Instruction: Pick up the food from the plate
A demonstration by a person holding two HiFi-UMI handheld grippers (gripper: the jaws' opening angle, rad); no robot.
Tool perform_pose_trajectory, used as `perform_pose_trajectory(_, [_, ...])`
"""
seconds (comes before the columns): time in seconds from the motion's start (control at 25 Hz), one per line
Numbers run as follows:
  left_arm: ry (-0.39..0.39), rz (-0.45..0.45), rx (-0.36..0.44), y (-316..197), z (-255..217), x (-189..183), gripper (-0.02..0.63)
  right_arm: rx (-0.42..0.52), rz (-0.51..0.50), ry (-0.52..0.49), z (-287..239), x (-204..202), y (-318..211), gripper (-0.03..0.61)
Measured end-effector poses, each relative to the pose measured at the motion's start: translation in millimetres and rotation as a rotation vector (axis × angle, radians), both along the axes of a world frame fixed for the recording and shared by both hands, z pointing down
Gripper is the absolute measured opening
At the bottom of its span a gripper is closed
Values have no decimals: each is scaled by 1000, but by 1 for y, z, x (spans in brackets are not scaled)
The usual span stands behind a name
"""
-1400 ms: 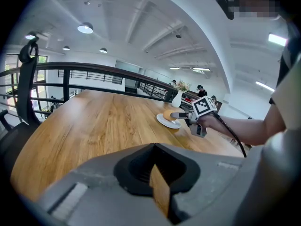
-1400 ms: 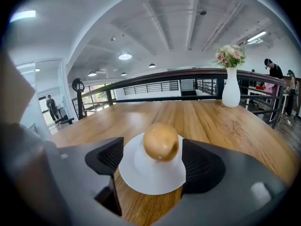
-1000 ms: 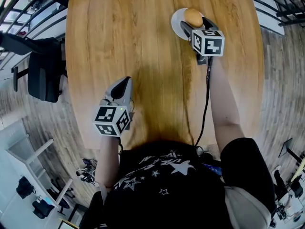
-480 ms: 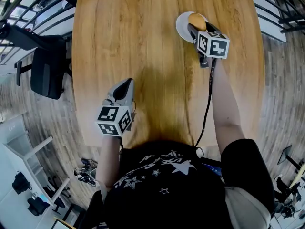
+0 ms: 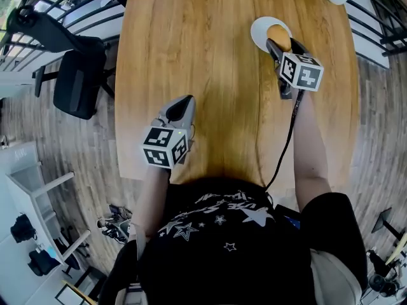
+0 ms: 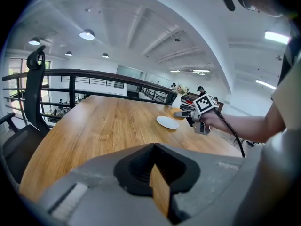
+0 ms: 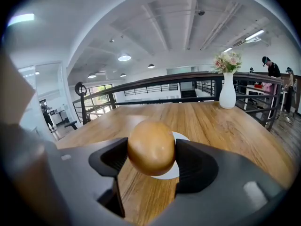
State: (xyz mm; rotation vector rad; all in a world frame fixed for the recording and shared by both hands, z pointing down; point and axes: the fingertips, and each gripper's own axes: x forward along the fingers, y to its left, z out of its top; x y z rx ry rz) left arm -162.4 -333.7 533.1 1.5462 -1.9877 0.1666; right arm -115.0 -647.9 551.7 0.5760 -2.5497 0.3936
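Observation:
A round brown bun sits between the pads of my right gripper, which is shut on it. The small white plate shows just behind and under the bun on the wooden table. In the head view the bun lies over the plate's right side at the far right, with the right gripper around it. The left gripper view shows that same plate and bun from afar. My left gripper hovers near the table's front edge, shut and holding nothing.
A white vase with flowers stands at the table's far right corner. A black office chair is off the table's left side. A dark railing runs behind the table. A person stands far back at the right.
The right gripper's jaws have closed in on the bun, which now sits gripped between the pads. The left gripper has stayed near the front edge.

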Motion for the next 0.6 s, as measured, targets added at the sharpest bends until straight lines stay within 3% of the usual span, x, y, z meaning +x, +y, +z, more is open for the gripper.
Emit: perform_pose_trajectory(0.6, [6,100,74,53,-27,6,2,1,67,-58,-50,56,122,318])
